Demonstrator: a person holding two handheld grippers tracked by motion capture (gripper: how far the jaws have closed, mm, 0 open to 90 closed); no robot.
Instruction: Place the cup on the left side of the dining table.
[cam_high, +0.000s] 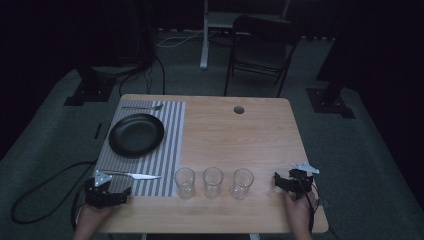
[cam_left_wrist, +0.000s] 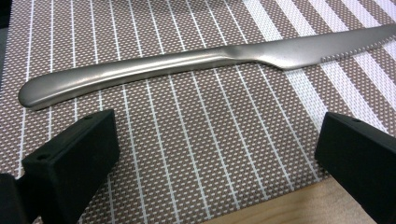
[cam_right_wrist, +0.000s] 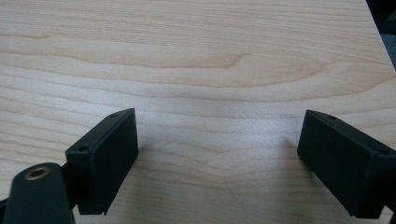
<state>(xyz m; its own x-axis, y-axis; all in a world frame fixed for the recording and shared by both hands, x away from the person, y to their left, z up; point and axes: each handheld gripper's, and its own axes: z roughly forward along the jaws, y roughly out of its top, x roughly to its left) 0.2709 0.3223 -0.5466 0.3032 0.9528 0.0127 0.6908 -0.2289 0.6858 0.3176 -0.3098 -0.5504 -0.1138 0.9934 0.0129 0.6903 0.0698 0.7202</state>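
Lower left of the high view: left gripper (cam_high: 112, 192) wide open and empty just short of the knife (cam_high: 134, 175) on the striped placemat (cam_high: 170, 145), best eased forward to straddle the handle squarely; lower right: right gripper (cam_high: 290, 181) wide open, empty over bare table (cam_high: 260, 130).

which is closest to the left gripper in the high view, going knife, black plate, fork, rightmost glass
From the left gripper:
1. Knife, just beyond it on the striped placemat.
2. Black plate, mid-placemat.
3. Fork, at the placemat's far edge.
4. Rightmost glass, along the near edge, toward the right gripper.
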